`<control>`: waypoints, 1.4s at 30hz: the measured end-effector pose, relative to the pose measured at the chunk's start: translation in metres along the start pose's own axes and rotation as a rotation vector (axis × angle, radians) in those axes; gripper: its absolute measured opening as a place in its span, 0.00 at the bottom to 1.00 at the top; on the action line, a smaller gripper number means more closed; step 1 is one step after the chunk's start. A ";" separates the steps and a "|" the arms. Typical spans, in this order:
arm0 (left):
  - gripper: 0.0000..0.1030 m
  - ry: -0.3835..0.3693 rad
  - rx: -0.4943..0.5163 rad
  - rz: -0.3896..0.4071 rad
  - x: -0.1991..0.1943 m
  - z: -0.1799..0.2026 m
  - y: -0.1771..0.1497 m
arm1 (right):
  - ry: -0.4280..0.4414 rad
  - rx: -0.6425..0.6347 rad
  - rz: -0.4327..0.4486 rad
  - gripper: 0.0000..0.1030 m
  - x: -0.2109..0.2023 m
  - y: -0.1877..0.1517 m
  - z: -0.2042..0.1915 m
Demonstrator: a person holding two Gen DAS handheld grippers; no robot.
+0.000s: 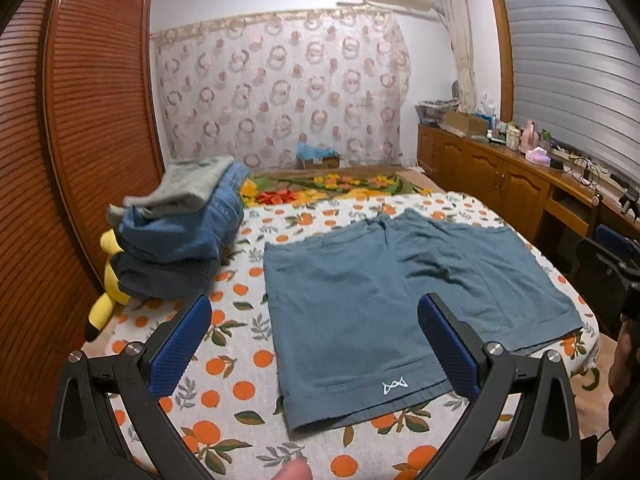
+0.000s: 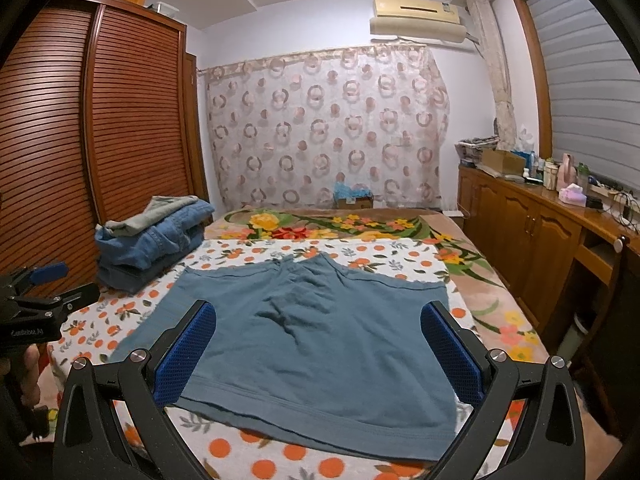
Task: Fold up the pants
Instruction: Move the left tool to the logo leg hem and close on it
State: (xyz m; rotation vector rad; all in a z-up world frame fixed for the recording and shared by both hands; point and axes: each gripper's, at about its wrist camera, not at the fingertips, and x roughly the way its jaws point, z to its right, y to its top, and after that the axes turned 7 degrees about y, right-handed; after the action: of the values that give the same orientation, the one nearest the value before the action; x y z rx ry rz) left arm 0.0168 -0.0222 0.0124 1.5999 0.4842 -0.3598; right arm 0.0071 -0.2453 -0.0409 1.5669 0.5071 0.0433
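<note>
Wrinkles are the main risk: the blue shorts (image 2: 316, 332) lie spread flat on the orange-print sheet (image 1: 236, 396) near the front edge of the bed, both legs pointing toward the cameras and the waistband on the far side, and a crease already runs across the middle of the cloth. The left gripper (image 1: 316, 344) hovers over the left leg with its jaws wide apart and empty; the right gripper (image 2: 320, 350) hovers over the right leg, jaws likewise spread and holding nothing. Pinching only the top layer of a hem, or closing short of the cloth, would probably drag one layer and leave the fold skewed. Pulling too fast could bunch the sheet beneath, since it looks loose. A stack of folded clothes (image 1: 188, 232) sits at the far left, near enough that a wide sweep might knock it. As for containers, a cardboard box (image 2: 354, 202) stands beyond the bed with something blue in it; what it is cannot be told.
</note>
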 end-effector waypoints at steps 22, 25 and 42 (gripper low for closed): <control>1.00 -0.068 0.020 -0.179 0.056 -0.018 -0.044 | -0.143 0.059 -0.066 0.99 0.016 0.003 0.004; 1.00 -0.088 0.016 -0.195 0.060 -0.021 -0.050 | -0.158 0.054 -0.081 0.99 0.017 0.002 0.003; 0.77 -0.123 0.017 -0.279 0.072 -0.027 -0.076 | -0.105 0.060 -0.253 0.75 0.010 0.004 0.015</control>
State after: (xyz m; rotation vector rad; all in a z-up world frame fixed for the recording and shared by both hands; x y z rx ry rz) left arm 0.0379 0.0152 -0.0871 1.5177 0.6123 -0.6707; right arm 0.0220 -0.2559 -0.0404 1.5436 0.6240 -0.2480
